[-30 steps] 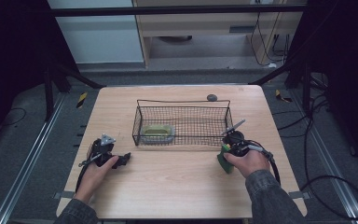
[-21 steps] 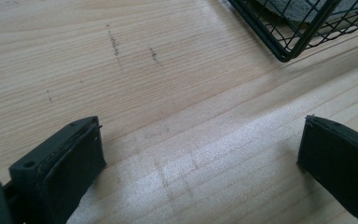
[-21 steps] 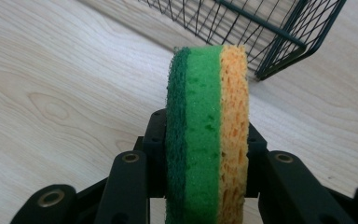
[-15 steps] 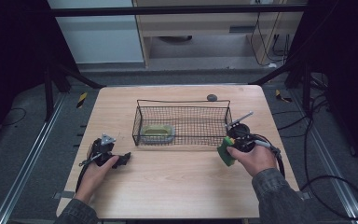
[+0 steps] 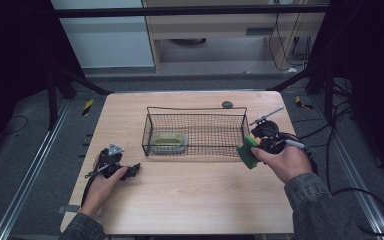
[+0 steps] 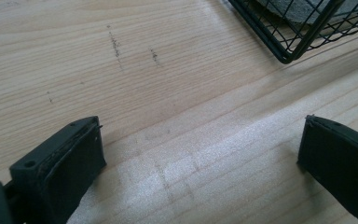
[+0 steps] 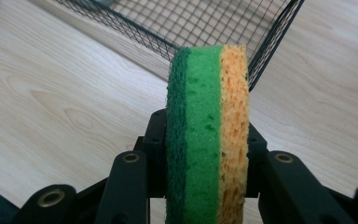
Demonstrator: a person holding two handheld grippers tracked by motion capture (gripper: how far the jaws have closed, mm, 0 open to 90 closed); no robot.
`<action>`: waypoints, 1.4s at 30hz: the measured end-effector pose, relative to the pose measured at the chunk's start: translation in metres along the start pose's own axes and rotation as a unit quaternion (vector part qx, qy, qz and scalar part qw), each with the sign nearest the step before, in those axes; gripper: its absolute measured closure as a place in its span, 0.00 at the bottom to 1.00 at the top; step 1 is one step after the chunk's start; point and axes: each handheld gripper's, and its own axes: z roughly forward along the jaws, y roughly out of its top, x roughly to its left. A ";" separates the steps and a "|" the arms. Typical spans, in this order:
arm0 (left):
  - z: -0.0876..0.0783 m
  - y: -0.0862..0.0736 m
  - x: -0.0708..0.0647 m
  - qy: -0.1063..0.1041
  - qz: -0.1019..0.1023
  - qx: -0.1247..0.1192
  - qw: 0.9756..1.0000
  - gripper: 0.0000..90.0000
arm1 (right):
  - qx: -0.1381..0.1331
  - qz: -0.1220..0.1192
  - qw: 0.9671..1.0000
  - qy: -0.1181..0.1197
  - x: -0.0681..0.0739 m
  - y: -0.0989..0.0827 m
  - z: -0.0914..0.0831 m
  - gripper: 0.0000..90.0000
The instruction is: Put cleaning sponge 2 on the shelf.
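Grey floor (image 5: pixel 25 165) surrounds the wooden table (image 5: pixel 190 200); a pale cabinet (image 5: pixel 215 40) stands behind.

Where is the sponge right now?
In the high view the sponge is clamped in the right hand-held gripper, at the wire basket's right end.

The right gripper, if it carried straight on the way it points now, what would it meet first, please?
Most likely the wire basket: the right gripper, shut on the sponge, points at the basket's near corner. Depth is unclear, so whether it would hit the rim or pass above it is uncertain.
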 end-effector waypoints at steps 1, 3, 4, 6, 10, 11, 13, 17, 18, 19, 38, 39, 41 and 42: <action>0.000 0.000 0.000 0.000 0.000 0.000 1.000 0.00 | -0.004 -0.001 1.000 0.001 0.000 0.002 -0.003 0.72; 0.000 0.000 0.000 0.000 0.000 0.000 1.000 0.00 | -0.010 -0.005 1.000 -0.001 -0.002 0.006 -0.010 0.72; 0.000 0.000 0.000 0.001 0.000 0.000 1.000 0.00 | -0.013 -0.005 1.000 -0.004 -0.003 0.009 -0.013 0.72; 0.000 0.000 -0.001 0.002 0.002 0.000 1.000 0.00 | -0.018 -0.003 1.000 -0.008 -0.007 0.014 -0.018 0.72; 0.000 0.000 -0.001 0.002 0.001 0.000 1.000 0.00 | -0.027 -0.002 1.000 -0.015 -0.014 0.026 -0.027 0.72; 0.000 0.000 -0.001 0.002 0.001 0.000 1.000 0.00 | -0.028 -0.002 0.999 -0.018 -0.015 0.029 -0.029 0.72; 0.000 0.000 -0.001 0.002 0.000 -0.001 1.000 0.00 | -0.032 -0.003 0.999 -0.025 -0.018 0.036 -0.032 0.72; 0.000 0.000 -0.001 0.002 0.000 -0.001 1.000 0.00 | -0.039 -0.007 0.999 -0.033 -0.023 0.049 -0.034 0.72; 0.000 0.000 -0.001 0.002 0.000 -0.001 1.000 0.00 | -0.038 -0.008 0.999 -0.037 -0.024 0.052 -0.034 0.72; 0.000 0.000 -0.001 0.002 0.000 -0.001 1.000 0.00 | -0.039 -0.009 0.998 -0.040 -0.025 0.055 -0.035 0.72; 0.000 0.000 -0.001 0.001 0.001 -0.002 1.000 0.00 | -0.051 -0.003 0.997 -0.059 -0.038 0.082 -0.019 0.72; 0.000 0.000 -0.001 0.001 0.001 -0.002 1.000 0.00 | -0.051 -0.002 0.997 -0.060 -0.039 0.083 -0.017 0.72; 0.000 0.000 -0.001 0.001 0.001 -0.002 1.000 0.00 | -0.052 -0.001 0.997 -0.062 -0.041 0.084 -0.014 0.72; 0.000 0.000 -0.001 0.001 0.001 -0.002 1.000 0.00 | -0.051 0.000 0.997 -0.061 -0.041 0.085 -0.012 0.72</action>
